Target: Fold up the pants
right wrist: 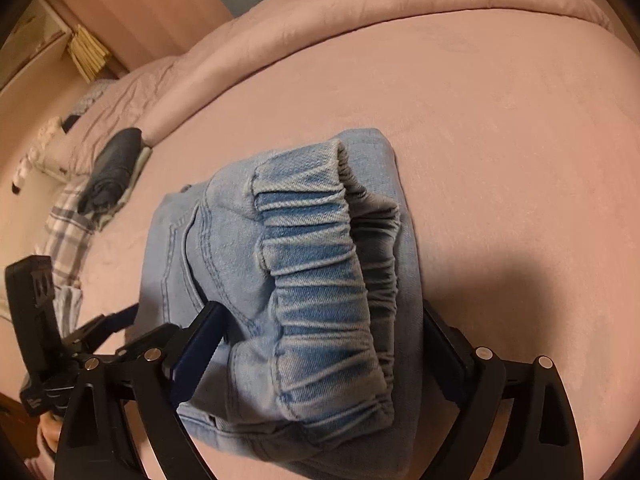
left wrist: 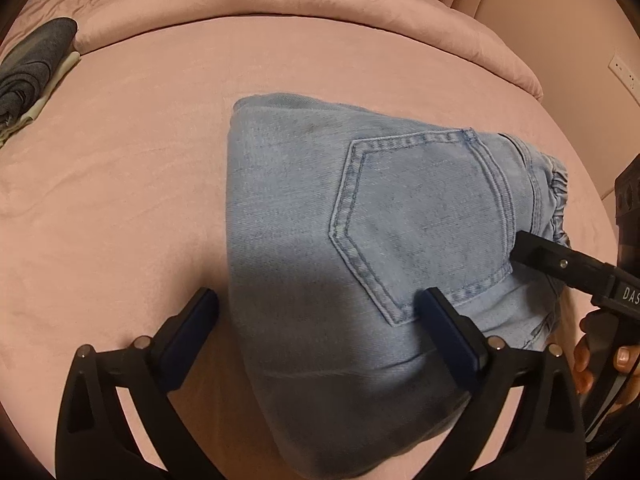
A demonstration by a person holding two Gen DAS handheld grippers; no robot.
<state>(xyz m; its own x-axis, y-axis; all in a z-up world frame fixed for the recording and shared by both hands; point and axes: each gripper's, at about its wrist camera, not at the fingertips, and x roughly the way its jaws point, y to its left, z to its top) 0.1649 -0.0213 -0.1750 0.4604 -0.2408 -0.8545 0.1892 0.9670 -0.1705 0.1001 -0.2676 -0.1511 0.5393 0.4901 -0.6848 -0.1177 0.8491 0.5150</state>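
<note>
Your left gripper (left wrist: 316, 312) and right gripper (right wrist: 320, 332) straddle the folded jeans (left wrist: 360, 220) on the bed (left wrist: 140, 160), fingers spread wide, gripping nothing. Lift both clear straight up so the fold stays square.

folded pants (left wrist: 360, 240) on bed (left wrist: 140, 180), clothes pile (left wrist: 32, 80) far left

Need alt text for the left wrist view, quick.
Folded light-blue jeans lie pocket-up on a pink bed, with the open left claw straddling their near edge. The right claw reaches in from the right; dark folded clothes sit far left.
</note>
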